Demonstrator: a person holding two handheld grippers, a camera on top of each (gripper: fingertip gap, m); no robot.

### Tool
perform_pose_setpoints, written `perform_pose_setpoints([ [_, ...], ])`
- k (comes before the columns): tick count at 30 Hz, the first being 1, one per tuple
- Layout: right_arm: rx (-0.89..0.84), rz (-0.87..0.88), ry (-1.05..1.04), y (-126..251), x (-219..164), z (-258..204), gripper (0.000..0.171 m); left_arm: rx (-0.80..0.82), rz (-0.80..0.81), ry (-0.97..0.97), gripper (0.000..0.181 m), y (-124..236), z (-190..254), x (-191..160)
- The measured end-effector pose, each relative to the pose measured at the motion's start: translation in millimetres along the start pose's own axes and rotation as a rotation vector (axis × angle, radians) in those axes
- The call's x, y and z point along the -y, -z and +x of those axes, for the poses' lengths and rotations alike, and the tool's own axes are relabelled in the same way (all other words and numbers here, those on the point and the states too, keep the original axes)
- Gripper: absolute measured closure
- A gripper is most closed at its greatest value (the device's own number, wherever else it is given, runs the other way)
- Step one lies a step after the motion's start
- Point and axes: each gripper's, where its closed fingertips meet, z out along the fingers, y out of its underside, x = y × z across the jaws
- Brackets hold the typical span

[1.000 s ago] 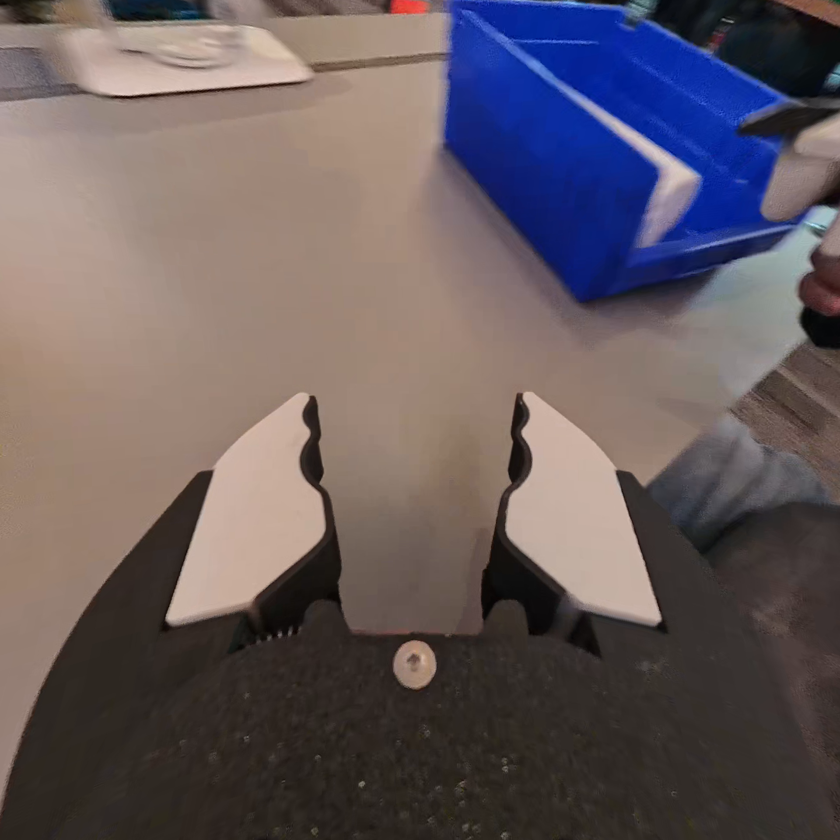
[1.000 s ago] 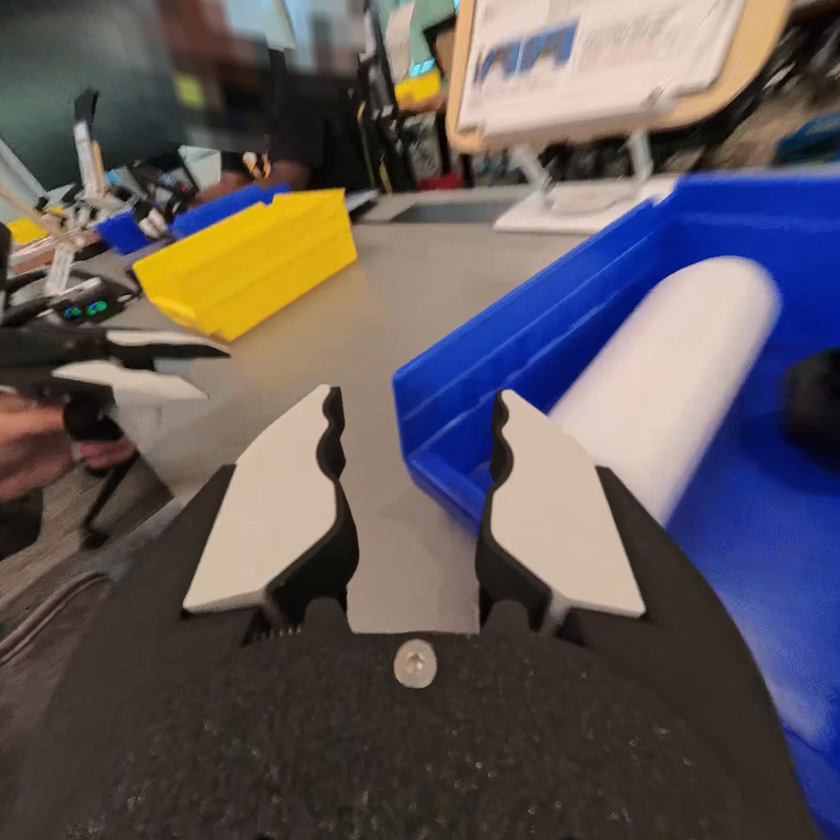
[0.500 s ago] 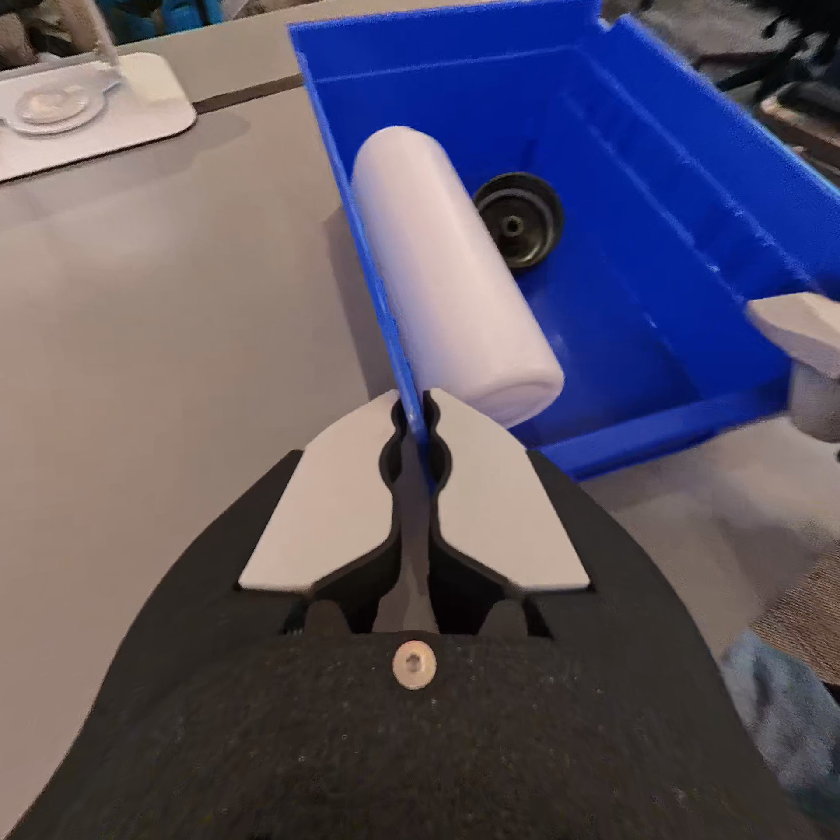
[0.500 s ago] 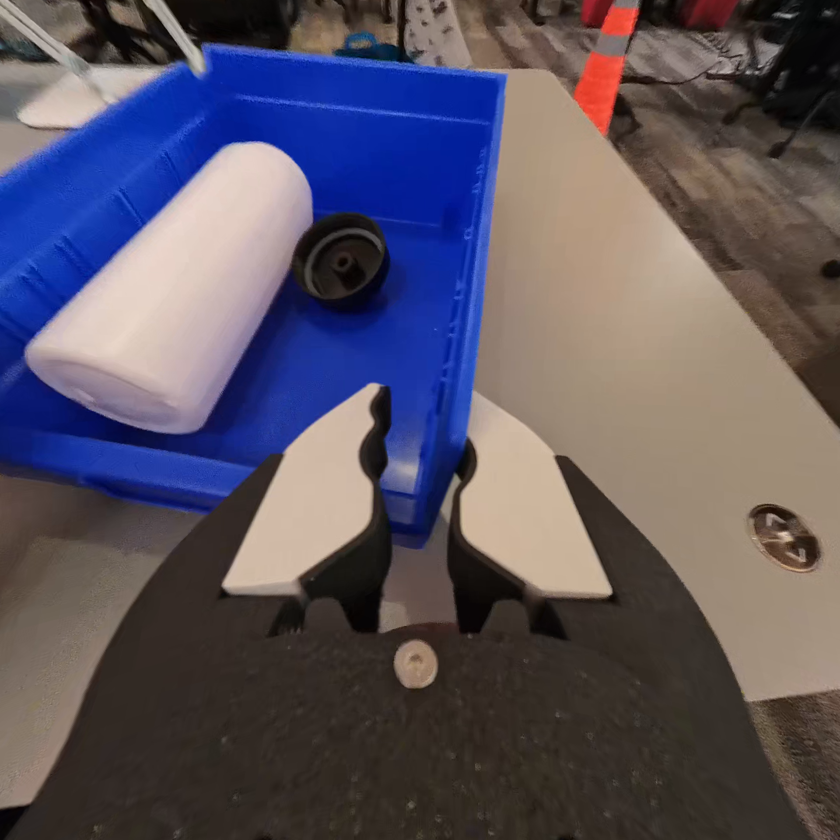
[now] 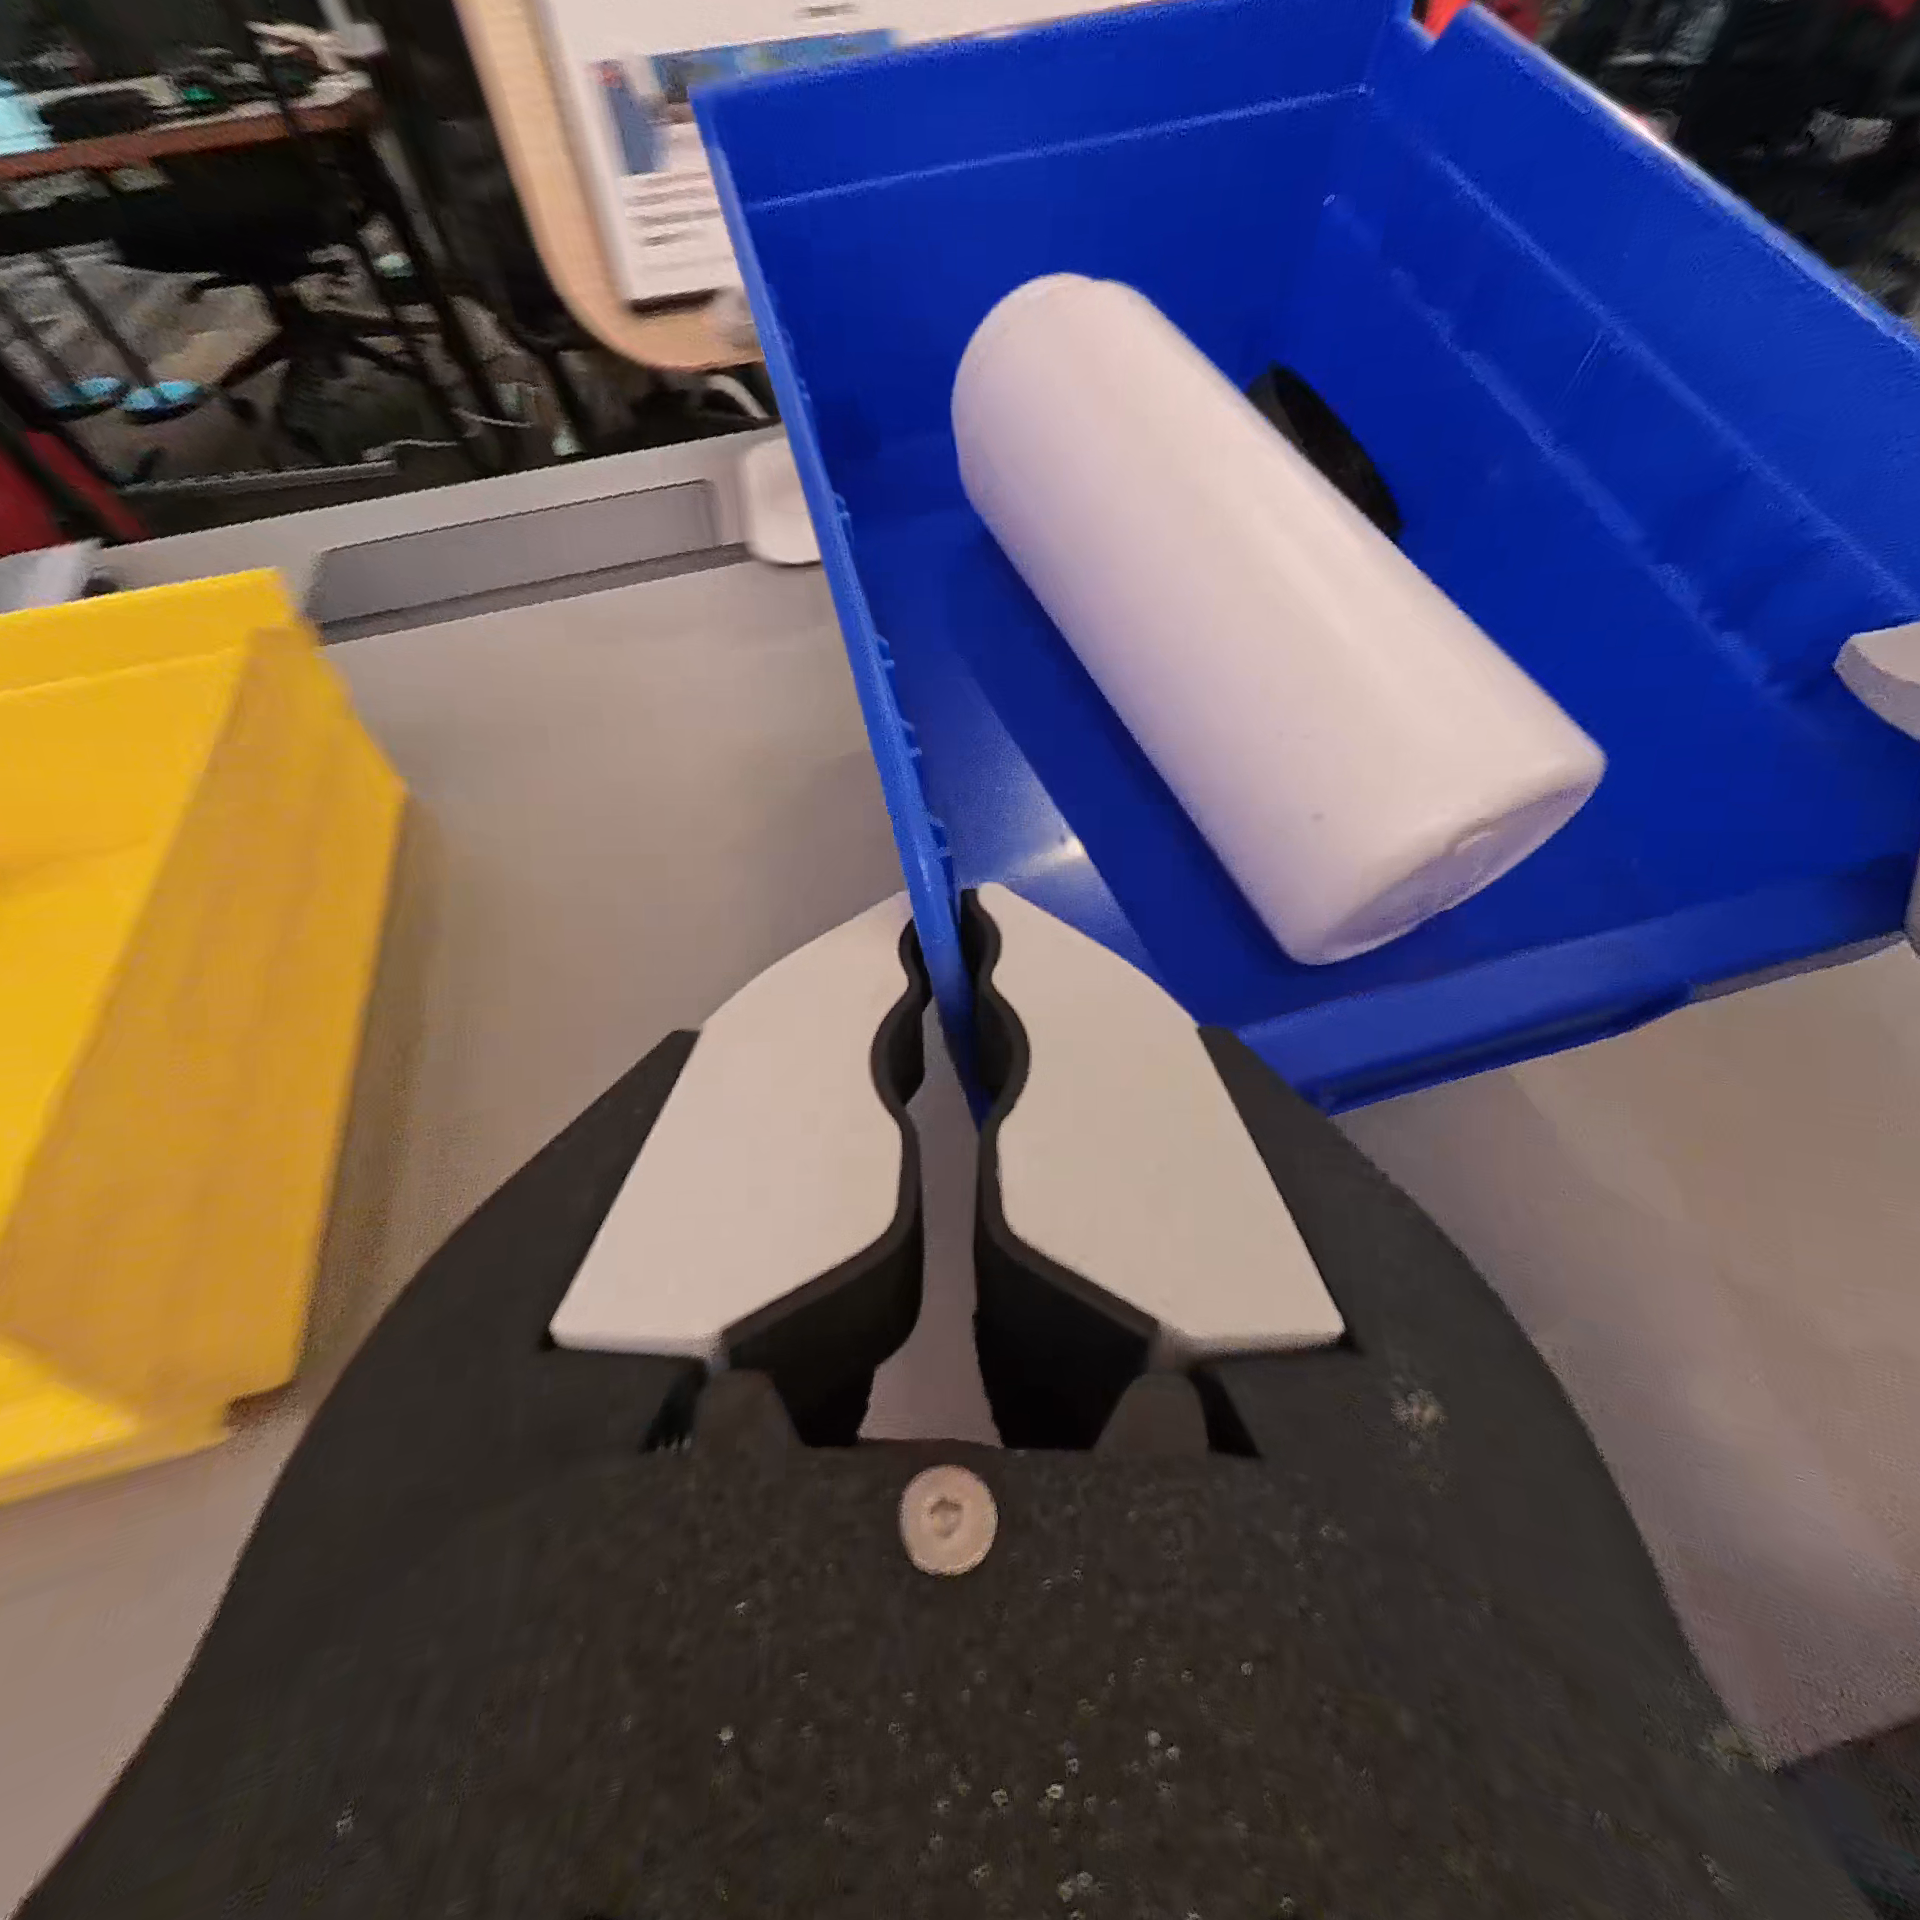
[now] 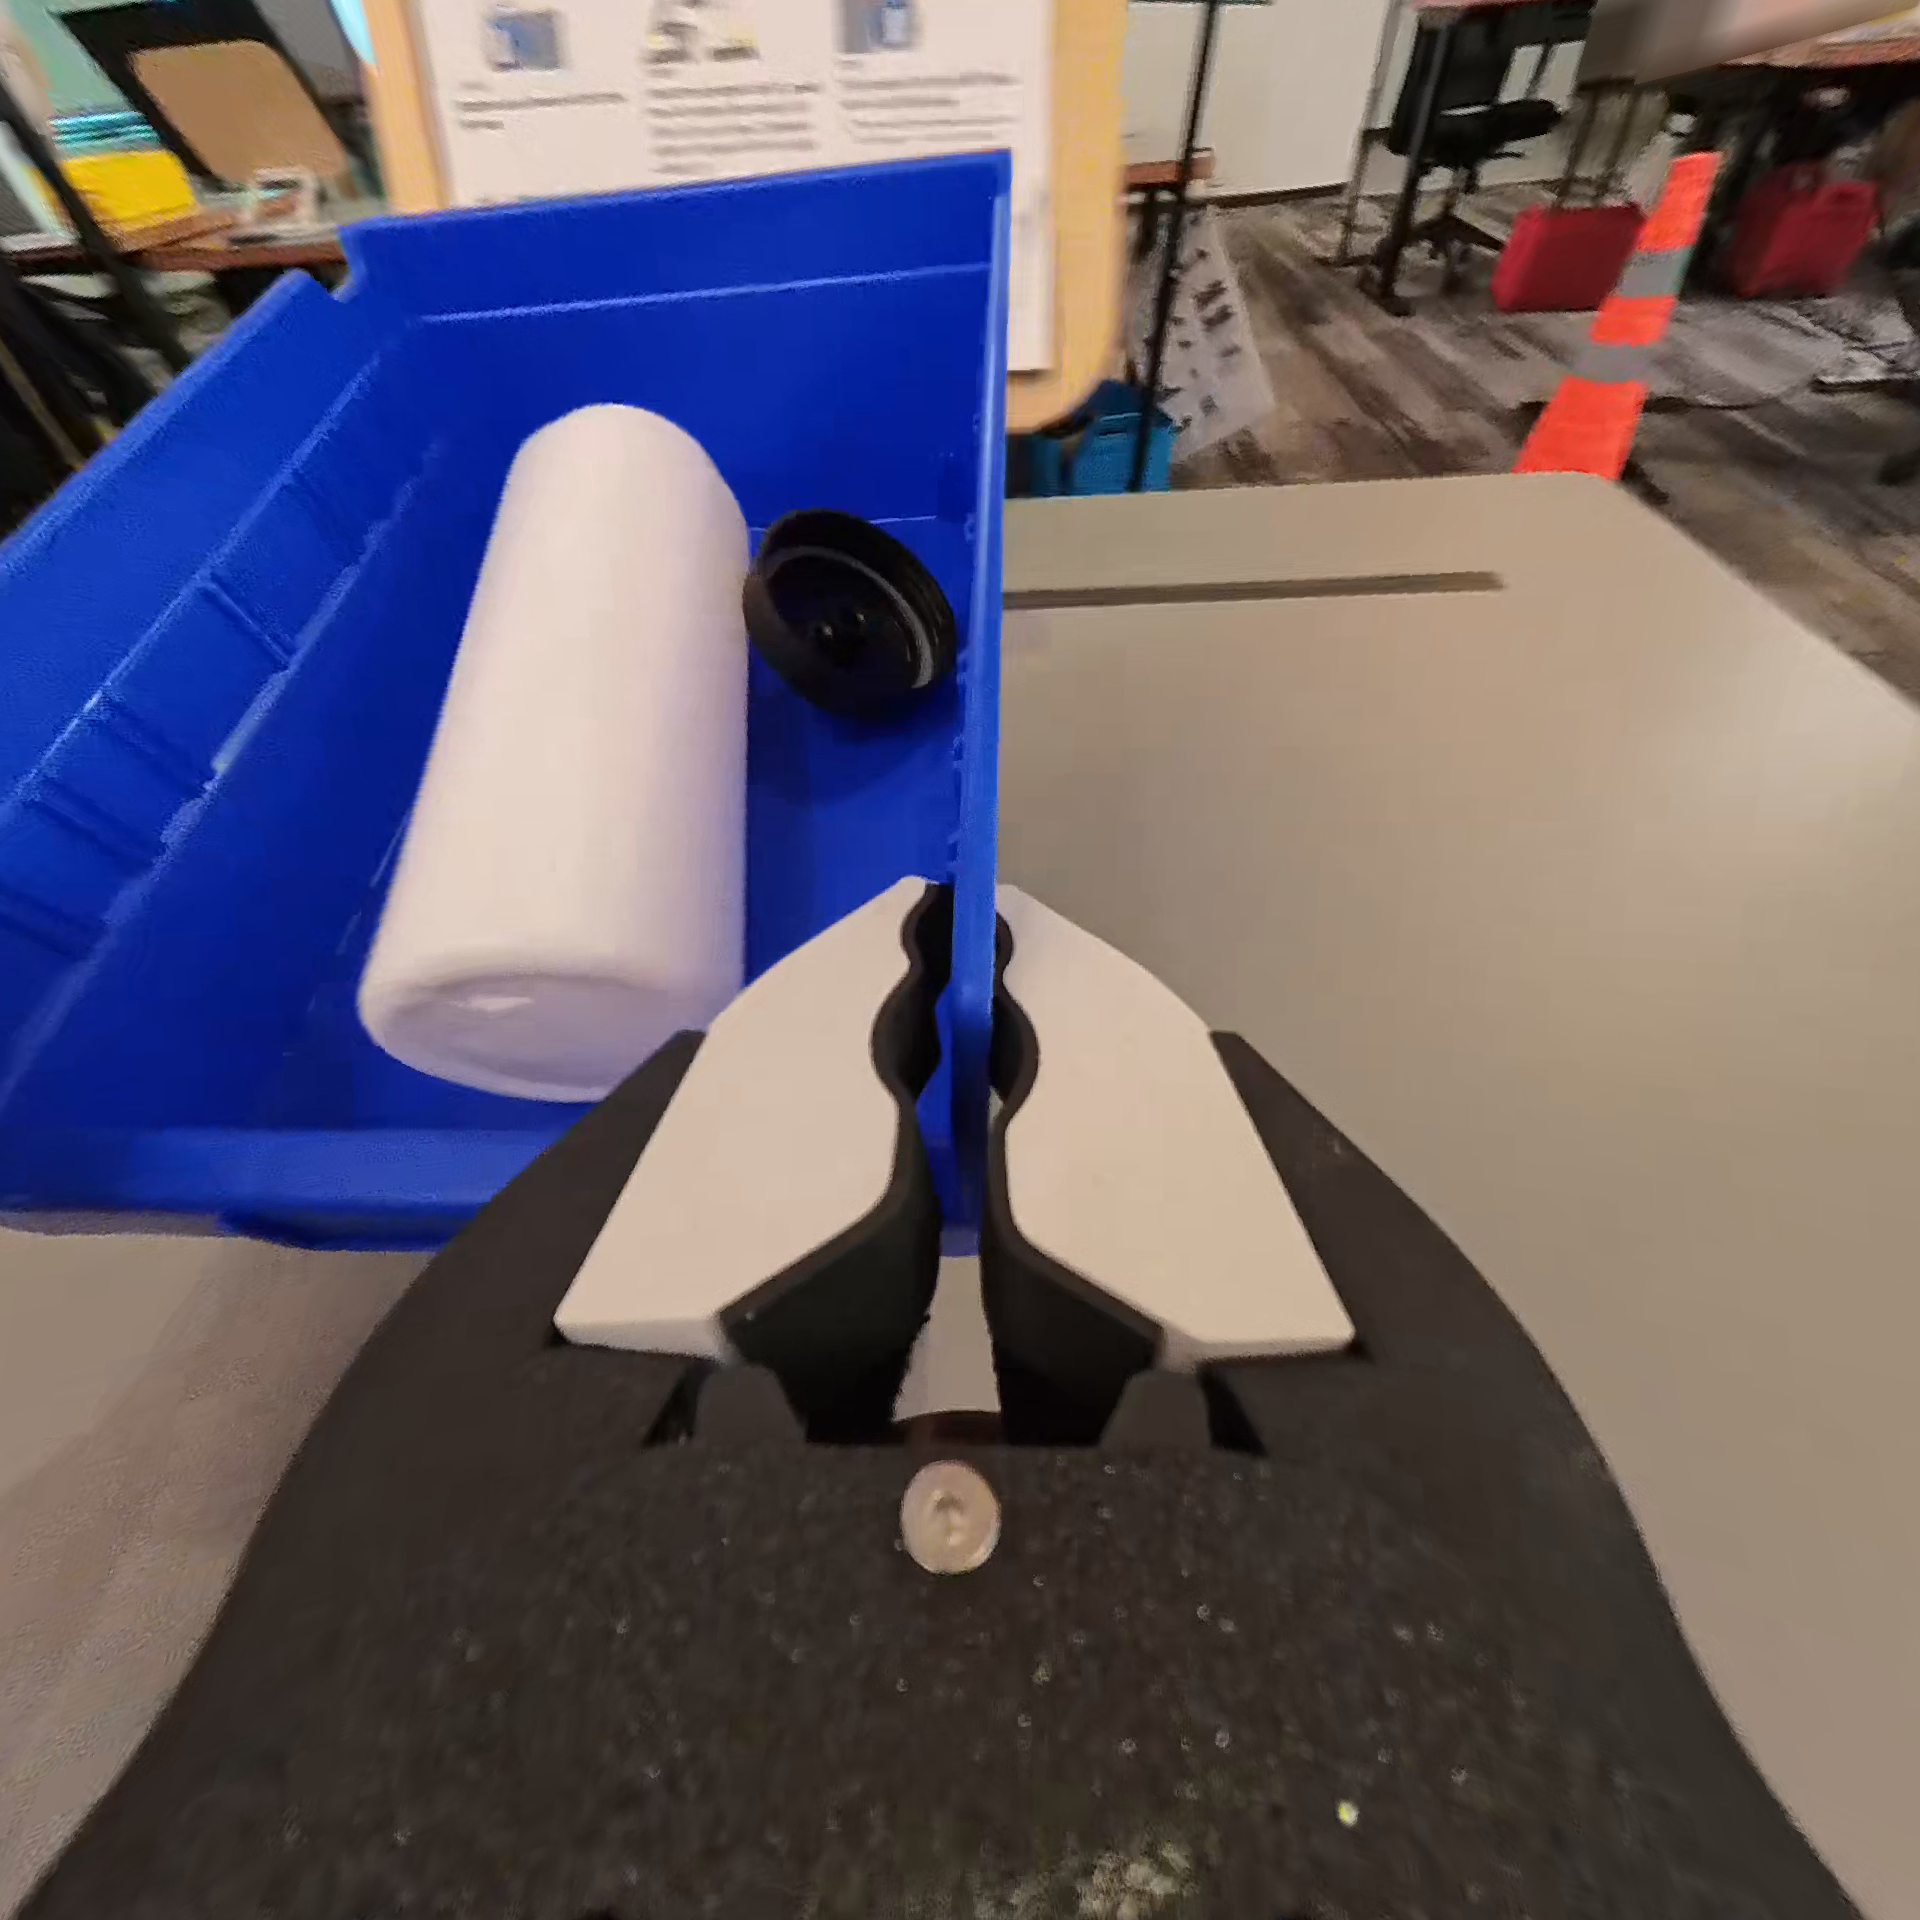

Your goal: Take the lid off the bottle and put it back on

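Blue plastic bin [image 5: 1195, 145] is tipped up off the grey surface [image 6: 1455, 831], with each side wall pinched in a pair of jaws: left gripper [image 5: 943, 940] clamped on one wall, right gripper [image 6: 961, 914] on the opposite one. Inside lies the smooth white cylindrical bottle [image 6: 582, 748] on its side, and the ribbed black round lid [image 6: 850, 629] sits loose just beside it against the wall. Yellow bin [image 5: 156, 935] sits off toward the left edge.
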Motion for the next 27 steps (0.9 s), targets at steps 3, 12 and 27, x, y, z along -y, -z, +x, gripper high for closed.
perform_pose_setpoints([
  [3,0.068,-0.031,0.011,-18.3,-4.8,-56.7,0.167,0.059,-0.023,0.047,0.178,6.4,-52.3,-15.6],
  [12,0.151,-0.17,-0.033,-57.1,-63.2,-129.6,0.167,0.037,-0.178,0.156,0.177,-13.8,-119.3,-71.3],
  [27,0.589,0.172,0.193,23.3,30.9,-144.0,0.132,0.271,-0.08,0.346,0.126,109.6,-333.0,-98.2],
])
